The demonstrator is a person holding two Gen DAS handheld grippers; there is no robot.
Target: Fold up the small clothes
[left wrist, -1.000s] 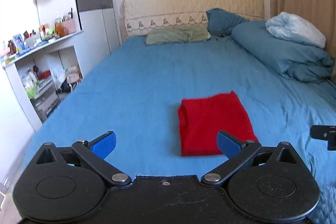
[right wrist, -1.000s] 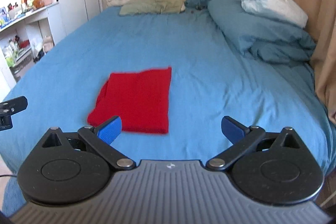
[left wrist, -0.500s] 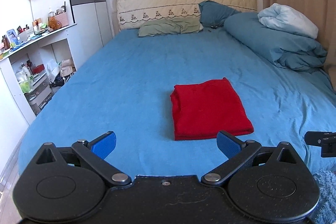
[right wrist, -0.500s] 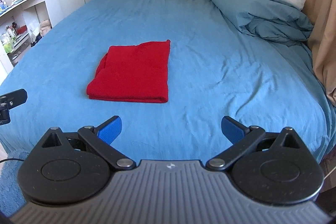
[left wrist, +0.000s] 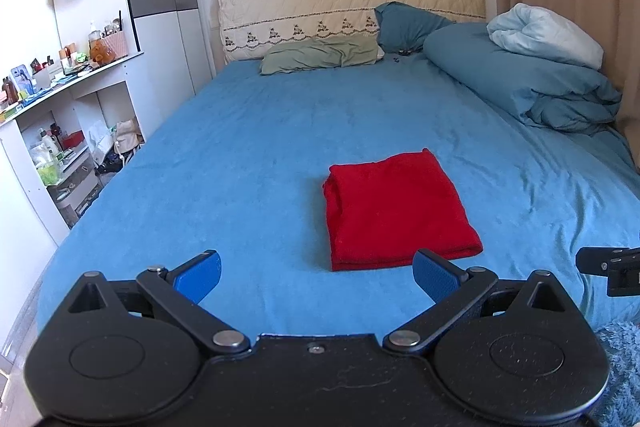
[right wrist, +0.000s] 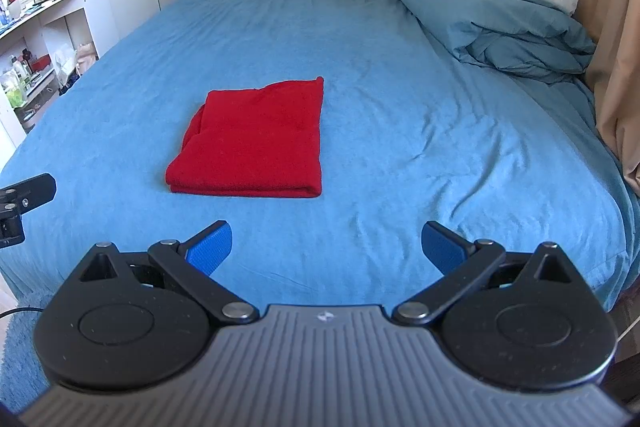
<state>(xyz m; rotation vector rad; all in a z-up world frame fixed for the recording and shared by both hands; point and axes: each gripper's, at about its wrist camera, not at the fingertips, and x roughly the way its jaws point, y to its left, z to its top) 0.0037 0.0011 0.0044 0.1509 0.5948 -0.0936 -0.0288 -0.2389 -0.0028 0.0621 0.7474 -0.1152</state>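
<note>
A folded red cloth point(left wrist: 396, 211) lies flat on the blue bed point(left wrist: 260, 155), at 1 o'clock from the empty, wide-open left gripper point(left wrist: 316, 277) and 11 o'clock from the equally spread, empty right gripper point(right wrist: 326, 247).

A: What is getting lost at the edges?

B: The beige pleated curtain point(right wrist: 616, 27) is running out of frame at three o'clock, and the fluffy blue rug point(left wrist: 620, 359) is showing only a corner at four.

A: And the cluttered white shelf unit point(left wrist: 60, 99)?

B: It is being cut off at nine o'clock, its small bottles point(left wrist: 16, 89) staying too tiny to identify.
</note>
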